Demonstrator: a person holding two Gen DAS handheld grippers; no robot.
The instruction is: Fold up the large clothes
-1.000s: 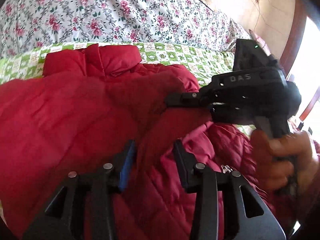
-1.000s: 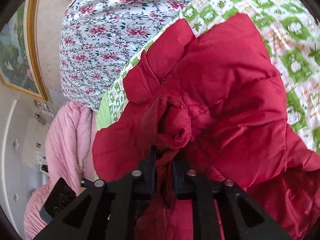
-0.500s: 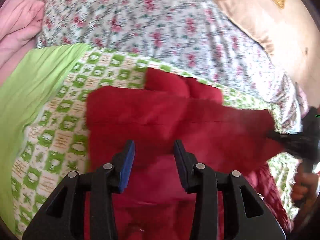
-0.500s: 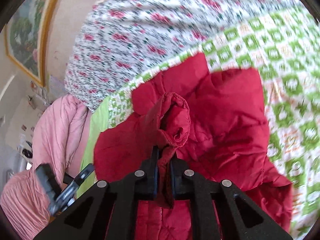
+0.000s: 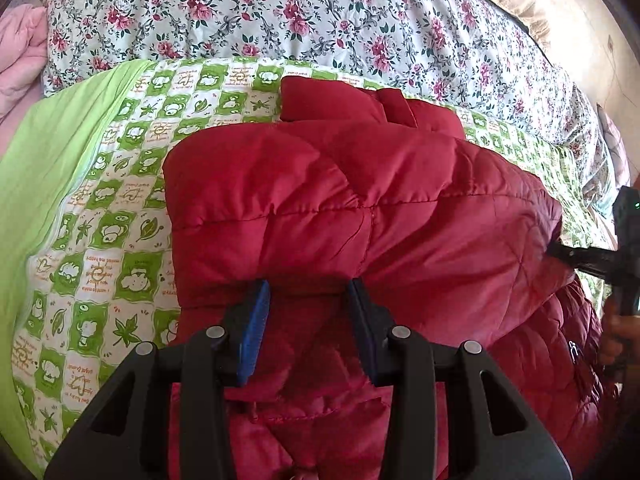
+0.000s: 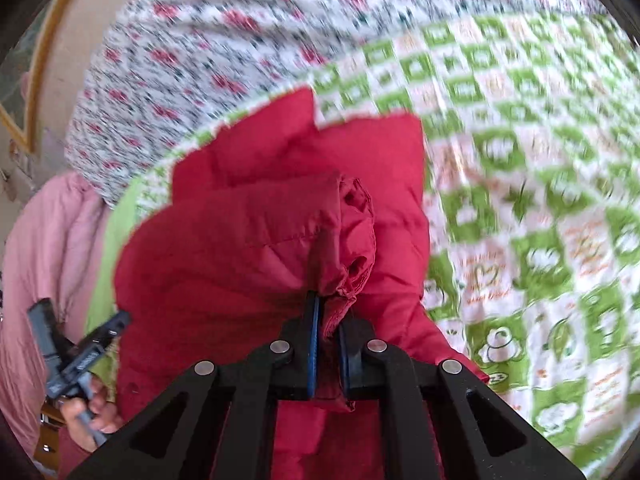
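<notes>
A red quilted jacket (image 5: 360,208) lies folded on a green-and-white checked bedspread (image 5: 120,184). My left gripper (image 5: 308,292) is open, its blue-padded jaws hovering over the jacket's near part, holding nothing. My right gripper (image 6: 326,320) is shut on a bunched sleeve cuff (image 6: 352,240) of the jacket (image 6: 224,264) and holds it over the jacket body. The right gripper also shows at the right edge of the left wrist view (image 5: 560,254), pinching the jacket's right side. The left gripper and its hand show at the lower left of the right wrist view (image 6: 96,340).
A floral duvet (image 5: 320,16) lies along the far side of the bed. A pink quilt (image 6: 48,248) is bunched at the left. A plain green sheet strip (image 5: 52,168) edges the bedspread. A beige wall with a framed picture (image 6: 24,92) lies beyond.
The right gripper has carried the sleeve to the right across the jacket. The left gripper has swung left, stayed open, and now looks at the jacket's left edge.
</notes>
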